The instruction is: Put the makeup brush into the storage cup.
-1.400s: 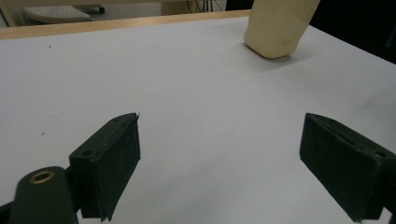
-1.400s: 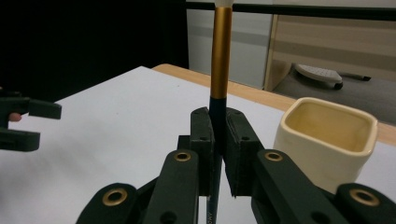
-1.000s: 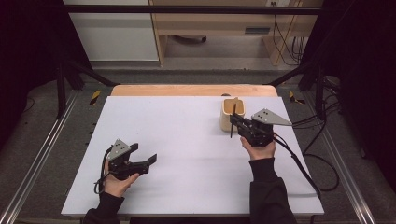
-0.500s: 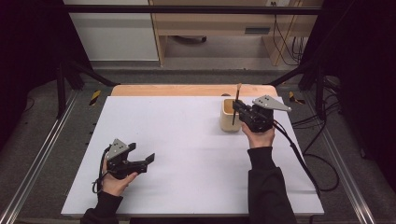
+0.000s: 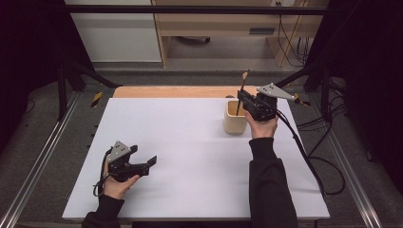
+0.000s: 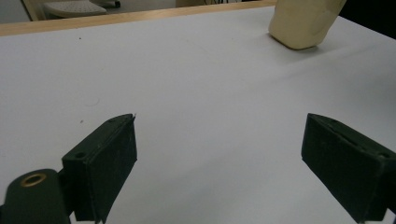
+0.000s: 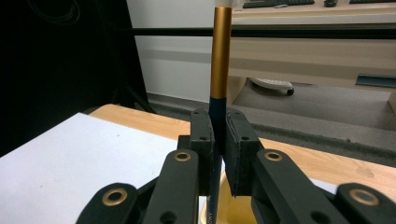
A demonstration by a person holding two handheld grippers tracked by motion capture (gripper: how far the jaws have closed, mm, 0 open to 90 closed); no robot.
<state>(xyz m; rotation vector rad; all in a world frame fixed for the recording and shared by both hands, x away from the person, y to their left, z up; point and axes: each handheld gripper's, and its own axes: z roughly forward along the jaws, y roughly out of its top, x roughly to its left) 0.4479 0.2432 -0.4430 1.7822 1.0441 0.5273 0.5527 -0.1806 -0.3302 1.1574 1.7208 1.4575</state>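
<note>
Right gripper (image 5: 244,99) at about two o'clock on the white table (image 5: 190,156), held over the near rim of the cream holder (image 5: 235,122), jaws pressed together on a slim brush (image 5: 242,90). Gripped on the dark lower shaft (image 7: 217,116), just under the gold ferrule, with pads (image 7: 201,140) clamped flat against both sides. Brush upright, slightly tilted, bristle end up at twelve o'clock, lower end pointing down into the holder's opening (image 7: 219,205); cannot tell whether that end touches anything inside. Right hand (image 5: 262,127) wrapped around the gripper body from below, sleeve running back to five o'clock, cable trailing off the table's right edge. Left gripper (image 5: 142,166) at about eight o'clock, well apart from the holder, low over the table in the left hand (image 5: 116,183). Jaws spread wide in the left gripper view, bare tabletop (image 6: 201,93) between them, nothing held, nothing touched by the pads (image 6: 112,158). Holder (image 6: 306,23) far ahead at one o'clock in that view, standing on the white surface near the wooden far edge (image 5: 171,91).
</note>
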